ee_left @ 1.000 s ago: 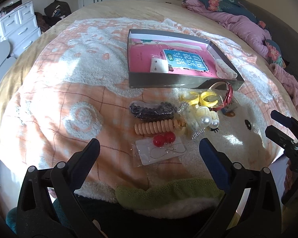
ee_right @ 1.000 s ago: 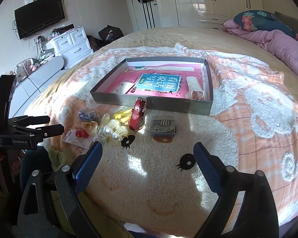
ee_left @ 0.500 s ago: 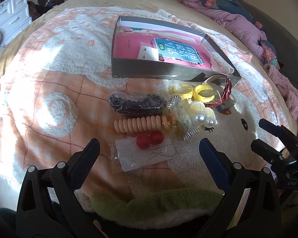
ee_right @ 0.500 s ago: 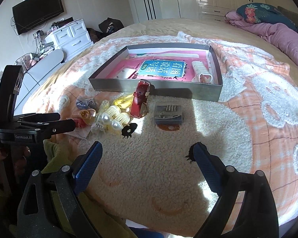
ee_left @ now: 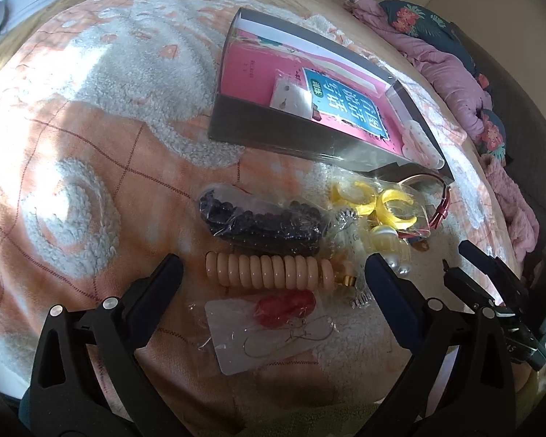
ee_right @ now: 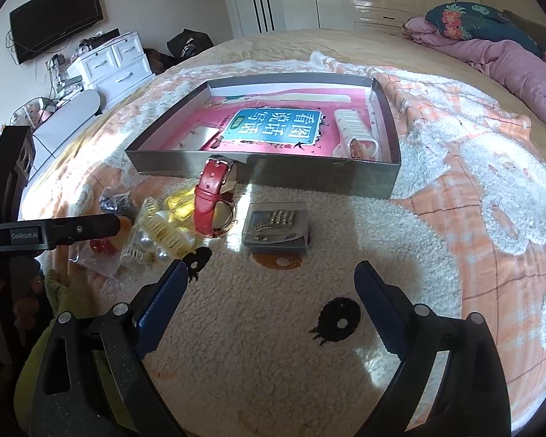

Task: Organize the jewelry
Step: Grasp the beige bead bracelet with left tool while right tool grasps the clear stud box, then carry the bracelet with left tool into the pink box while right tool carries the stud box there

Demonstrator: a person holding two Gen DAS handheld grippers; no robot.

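Jewelry lying on the bed blanket (ee_left: 91, 138) before the gray tray (ee_left: 291, 138): left hand-held gripper (ee_left: 273, 276) hovering released over the peach coil bracelet (ee_left: 273, 271), right hand-held gripper (ee_right: 271, 280) hovering released near the red watch (ee_right: 213, 196).

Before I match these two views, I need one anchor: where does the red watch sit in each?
Left wrist view: the red watch shows at the right, edge-on, just below the grey tray's near right corner.
Right wrist view: the red watch stands left of centre, leaning at the tray's front wall.
Shared landmark: the grey tray.
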